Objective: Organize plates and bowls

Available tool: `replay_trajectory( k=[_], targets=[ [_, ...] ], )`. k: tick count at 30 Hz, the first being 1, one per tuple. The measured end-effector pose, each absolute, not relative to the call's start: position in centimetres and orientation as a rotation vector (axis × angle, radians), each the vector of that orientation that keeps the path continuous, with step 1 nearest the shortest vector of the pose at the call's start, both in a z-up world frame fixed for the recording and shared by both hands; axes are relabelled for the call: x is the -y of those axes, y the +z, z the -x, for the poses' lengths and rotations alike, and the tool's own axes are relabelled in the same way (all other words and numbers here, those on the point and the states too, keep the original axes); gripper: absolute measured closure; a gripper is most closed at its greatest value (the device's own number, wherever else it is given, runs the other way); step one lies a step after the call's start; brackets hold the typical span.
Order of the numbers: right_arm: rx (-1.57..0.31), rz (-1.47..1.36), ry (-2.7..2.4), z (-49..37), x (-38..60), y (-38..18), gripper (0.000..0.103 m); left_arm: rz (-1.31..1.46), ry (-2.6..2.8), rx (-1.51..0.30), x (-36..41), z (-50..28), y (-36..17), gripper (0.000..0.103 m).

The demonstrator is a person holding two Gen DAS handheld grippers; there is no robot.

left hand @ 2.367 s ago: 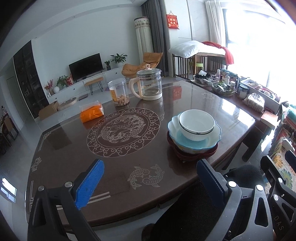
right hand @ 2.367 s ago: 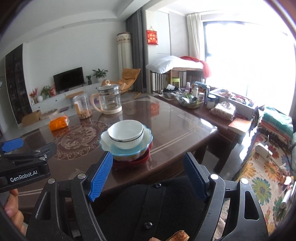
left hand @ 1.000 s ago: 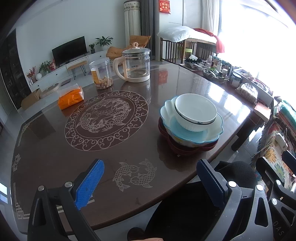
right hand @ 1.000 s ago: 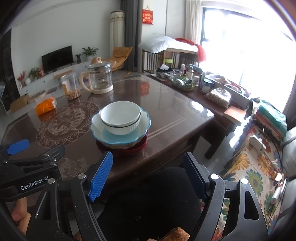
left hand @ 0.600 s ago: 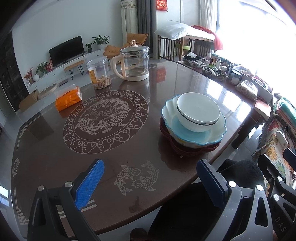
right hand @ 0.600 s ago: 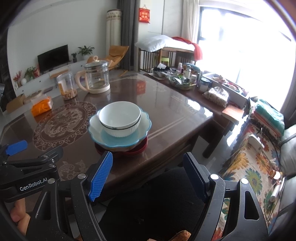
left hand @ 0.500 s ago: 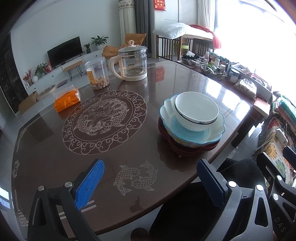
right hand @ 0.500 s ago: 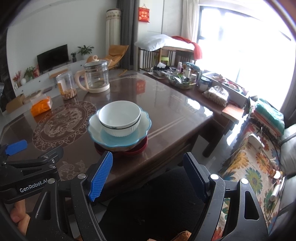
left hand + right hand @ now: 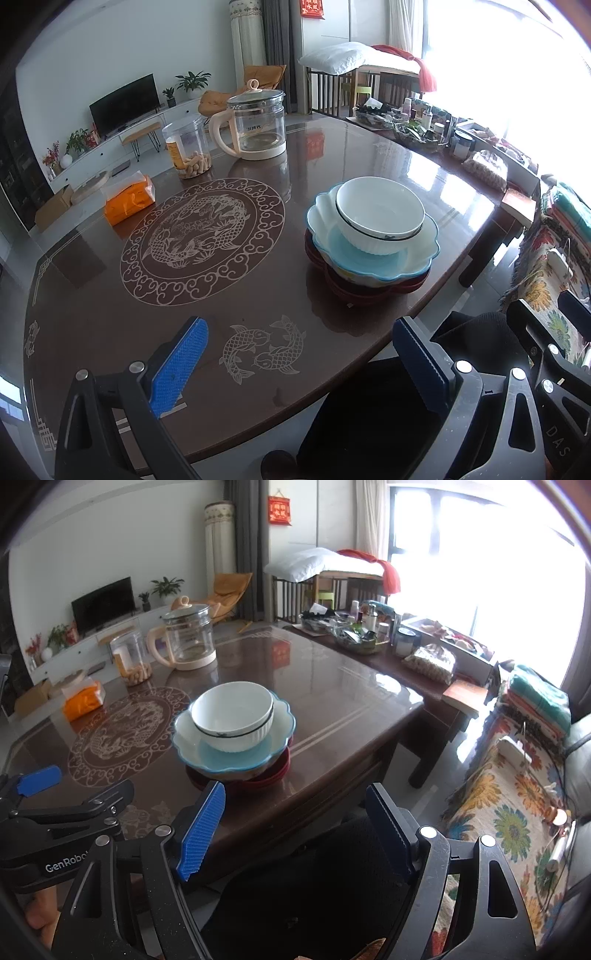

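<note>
A white ribbed bowl (image 9: 379, 218) (image 9: 233, 714) sits in a pale blue scalloped dish (image 9: 369, 260) (image 9: 280, 722), which rests on a dark red plate (image 9: 369, 290) (image 9: 266, 775) near the table's right edge. My left gripper (image 9: 299, 354) hovers open above the near table edge, short of the stack, nothing between its blue pads. My right gripper (image 9: 295, 823) is open too, just in front of the stack and over the table edge. The left gripper's body (image 9: 55, 812) shows at the left of the right wrist view.
The dark glossy table (image 9: 110, 314) also carries a glass kettle (image 9: 258, 125), a clear jar of snacks (image 9: 186, 151) and an orange packet (image 9: 127, 201) at the far side. A cluttered side table (image 9: 369, 638) stands beyond. A dark chair back (image 9: 314, 897) is below the grippers.
Both views have tipped slightly further down onto the table, so the stack sits a little nearer. Both grippers stay open and nothing on the table has moved.
</note>
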State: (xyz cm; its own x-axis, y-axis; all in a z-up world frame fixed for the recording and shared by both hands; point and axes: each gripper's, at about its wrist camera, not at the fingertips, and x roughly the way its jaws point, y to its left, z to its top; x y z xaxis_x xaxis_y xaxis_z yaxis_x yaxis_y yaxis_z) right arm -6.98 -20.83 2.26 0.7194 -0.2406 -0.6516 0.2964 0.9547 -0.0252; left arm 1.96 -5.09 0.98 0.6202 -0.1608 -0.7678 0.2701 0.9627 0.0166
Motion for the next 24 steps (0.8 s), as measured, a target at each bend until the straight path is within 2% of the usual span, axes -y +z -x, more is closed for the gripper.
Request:
replay_trajectory(
  k=[7,24],
  targets=[
    [-0.736,-0.059,-0.251,7.2,20.2,1.0,0.022,-0.052,-0.247,-0.901,4.1,-1.8,-0.3,0.003],
    [-0.753,-0.136,-0.218,7.3,22.0,0.1,0.022,-0.123,-0.208,-0.914,5.2,-1.2,-1.3,0.003]
  ],
)
